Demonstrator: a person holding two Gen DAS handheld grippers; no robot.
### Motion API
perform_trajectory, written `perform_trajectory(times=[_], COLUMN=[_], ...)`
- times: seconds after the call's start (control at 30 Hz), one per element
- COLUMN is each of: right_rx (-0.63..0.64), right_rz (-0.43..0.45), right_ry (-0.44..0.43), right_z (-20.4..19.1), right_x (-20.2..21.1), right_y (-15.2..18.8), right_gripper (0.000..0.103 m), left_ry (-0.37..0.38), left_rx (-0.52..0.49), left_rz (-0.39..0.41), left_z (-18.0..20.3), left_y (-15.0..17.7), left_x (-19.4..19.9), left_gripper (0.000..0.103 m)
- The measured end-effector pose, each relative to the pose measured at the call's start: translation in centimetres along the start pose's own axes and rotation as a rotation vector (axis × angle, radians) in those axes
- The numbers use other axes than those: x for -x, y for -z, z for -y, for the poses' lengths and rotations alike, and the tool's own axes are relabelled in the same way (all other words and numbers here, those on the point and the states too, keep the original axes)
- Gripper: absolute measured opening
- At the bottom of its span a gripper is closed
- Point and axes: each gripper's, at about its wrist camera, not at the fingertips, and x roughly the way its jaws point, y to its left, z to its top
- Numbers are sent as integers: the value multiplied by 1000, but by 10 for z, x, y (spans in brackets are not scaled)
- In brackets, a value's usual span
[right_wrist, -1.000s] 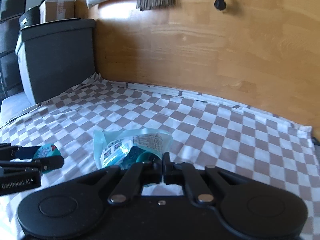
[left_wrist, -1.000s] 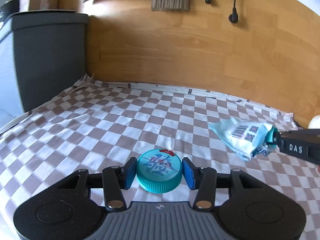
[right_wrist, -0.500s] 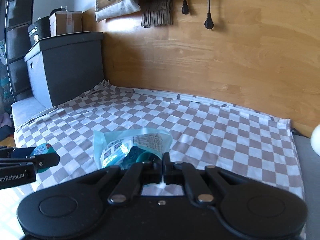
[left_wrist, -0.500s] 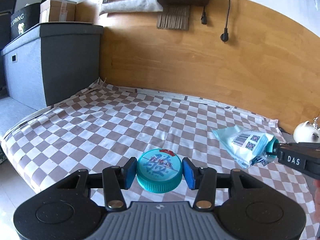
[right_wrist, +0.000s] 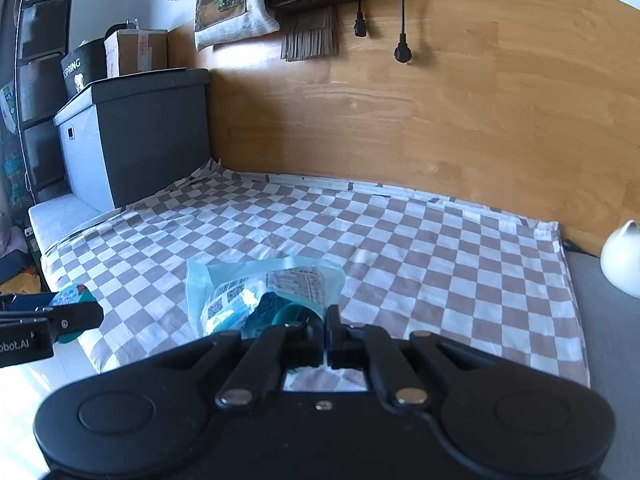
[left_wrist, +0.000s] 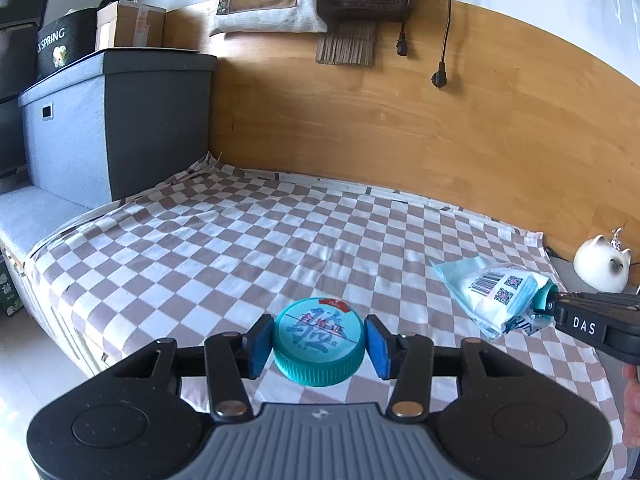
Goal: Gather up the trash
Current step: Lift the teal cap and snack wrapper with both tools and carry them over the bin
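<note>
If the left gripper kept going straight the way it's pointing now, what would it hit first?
Probably the checkered cloth on the bed. The left gripper, shut on the teal lid, tilts slightly downward over it, with nothing else ahead. Past the cloth stands the wooden headboard. Depth is hard to judge.

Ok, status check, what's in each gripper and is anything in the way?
Left gripper shut on teal lid. Right gripper pinching light-blue wrapper. Both clear above checkered cloth; nothing blocking.

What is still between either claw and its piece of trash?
Nothing visible. The left claw already clamps the teal cap between its blue pads, and the right claw is shut on the light-blue wrapper. No bin is in view.
</note>
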Motion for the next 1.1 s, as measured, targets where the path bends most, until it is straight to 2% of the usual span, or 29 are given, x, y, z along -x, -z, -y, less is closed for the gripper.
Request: perform_trajectory(times=[0.4,0.77,1.1], right_rx=[-2,41,133], right_rz=[-11,-50,-177], right_ry=[-43,-159,-245], right_z=[-4,-49,-109], right_x=[15,21,2], right_y=[28,60,109], right_gripper=[1,1,1], left_ry=[-26,-94,-198], left_rx=[38,128,213], left_rz=[17,16,-89], left_z=[-11,-58,-111], left_y=[30,72,128], left_x=[24,50,43], left_gripper=[50,50,50])
